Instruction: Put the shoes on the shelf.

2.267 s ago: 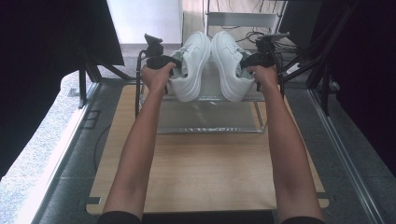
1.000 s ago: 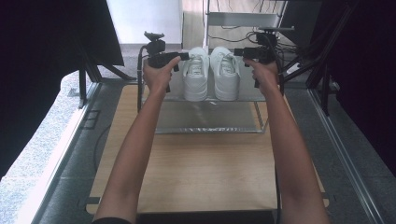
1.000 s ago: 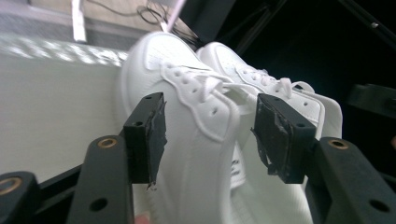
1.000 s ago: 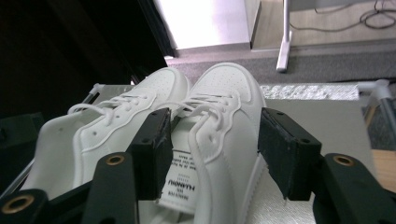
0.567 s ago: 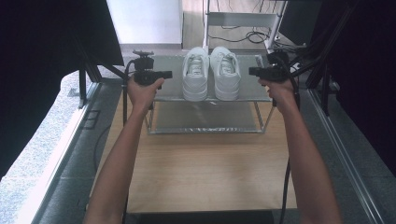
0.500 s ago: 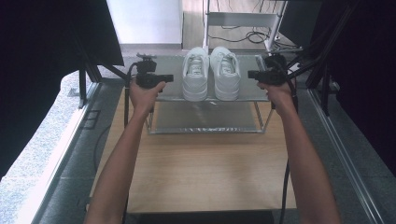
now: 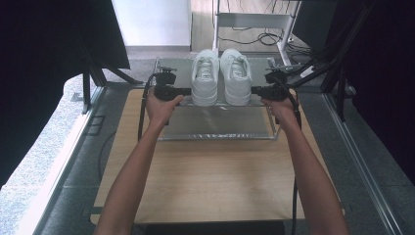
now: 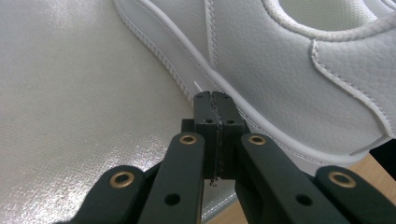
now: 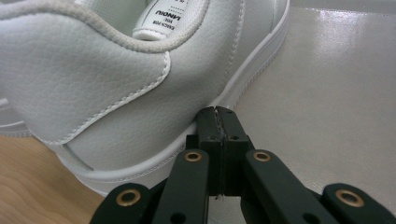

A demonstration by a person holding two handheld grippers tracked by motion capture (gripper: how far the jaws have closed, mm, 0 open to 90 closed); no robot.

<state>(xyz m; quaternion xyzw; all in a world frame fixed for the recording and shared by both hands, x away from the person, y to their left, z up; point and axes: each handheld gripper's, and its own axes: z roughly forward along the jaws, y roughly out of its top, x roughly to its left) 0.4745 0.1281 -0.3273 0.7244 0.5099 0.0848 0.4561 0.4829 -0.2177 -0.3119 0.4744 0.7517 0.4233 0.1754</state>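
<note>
I have let go of both shoes (image 7: 220,76); my left tongs (image 7: 188,91) and right tongs (image 7: 254,90), now closed empty, flank them on the shelf (image 7: 220,125).

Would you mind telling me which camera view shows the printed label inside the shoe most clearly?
The right gripper view: the label on the shoe's tongue is close enough to show print. The high view shows it as a small dark mark on the right shoe; the left gripper view shows the other shoe's side.
</note>
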